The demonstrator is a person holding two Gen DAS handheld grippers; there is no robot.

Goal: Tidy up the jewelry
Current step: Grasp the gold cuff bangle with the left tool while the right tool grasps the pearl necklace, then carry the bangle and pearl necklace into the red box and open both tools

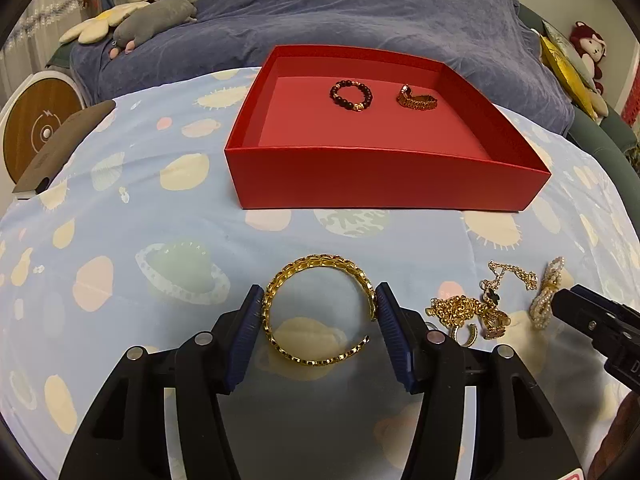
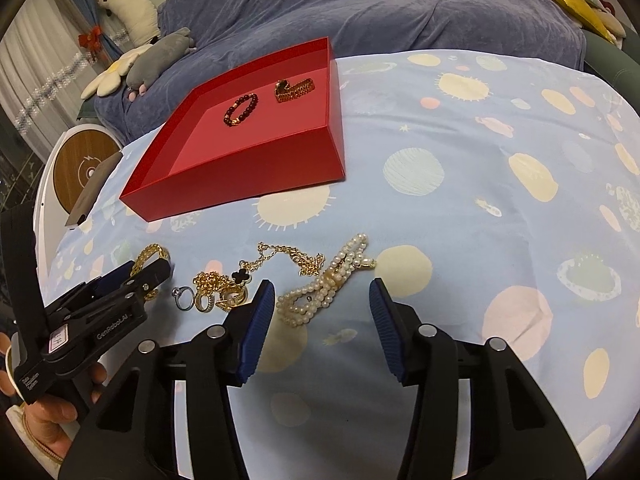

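A red open box (image 1: 384,178) (image 2: 256,168) holds a dark bead bracelet (image 1: 351,95) (image 2: 241,110) and a gold band bracelet (image 1: 417,99) (image 2: 294,88). A gold bangle (image 1: 280,292) lies flat on the cloth between the fingers of my left gripper (image 1: 319,300). The jaws stand wide open, with the pads at or very near the bangle's sides. My right gripper (image 2: 322,294) is open around a pearl bracelet (image 2: 328,284) (image 1: 546,296). A gold chain pile with rings (image 1: 468,312) (image 2: 224,292) and a clover necklace (image 2: 276,260) lie between them.
The table wears a light blue planet-print cloth (image 2: 480,160). A bed with a blue blanket (image 1: 360,12) and soft toys is behind. A round wooden-topped device (image 1: 36,128) and a dark flat case (image 1: 64,148) sit at the left edge.
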